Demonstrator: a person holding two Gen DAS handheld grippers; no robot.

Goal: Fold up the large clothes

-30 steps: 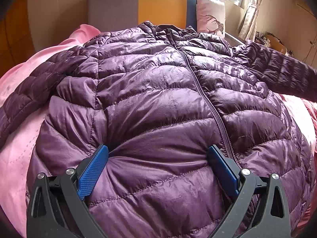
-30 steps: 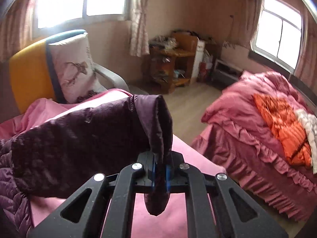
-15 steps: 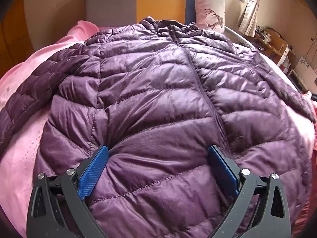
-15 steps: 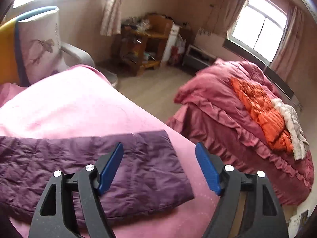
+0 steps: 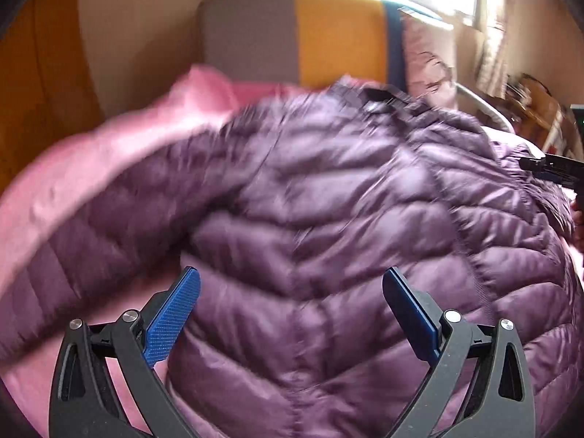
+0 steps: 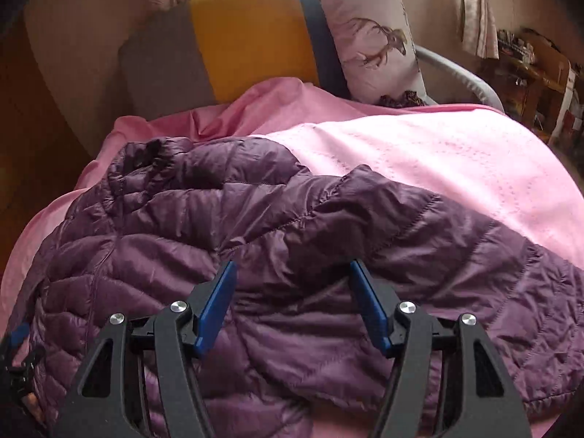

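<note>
A purple quilted jacket (image 5: 346, 219) lies front up on a pink sheet (image 5: 91, 153), collar toward the far side. My left gripper (image 5: 292, 292) hovers open over its left chest, near the armpit of the left sleeve (image 5: 91, 255); this view is blurred. In the right wrist view the jacket (image 6: 219, 226) fills the lower half, and its right sleeve (image 6: 456, 255) stretches to the right across the sheet (image 6: 419, 153). My right gripper (image 6: 292, 281) is above the right shoulder seam with its jaws closing. Fabric lies under the gap, and the pads do not press on it.
A grey and yellow seat back (image 6: 252, 29) rises behind the sheet, with a deer-print cushion (image 6: 372, 43) leaning on it. A wooden shelf unit (image 6: 536, 69) with clutter stands at the far right. A curved grey armrest (image 6: 460, 73) runs beside the cushion.
My right gripper let go of the sleeve cuff, opened, and swung left and down over the jacket's shoulder. The sleeve now lies on the sheet. My left gripper shifted toward the left sleeve.
</note>
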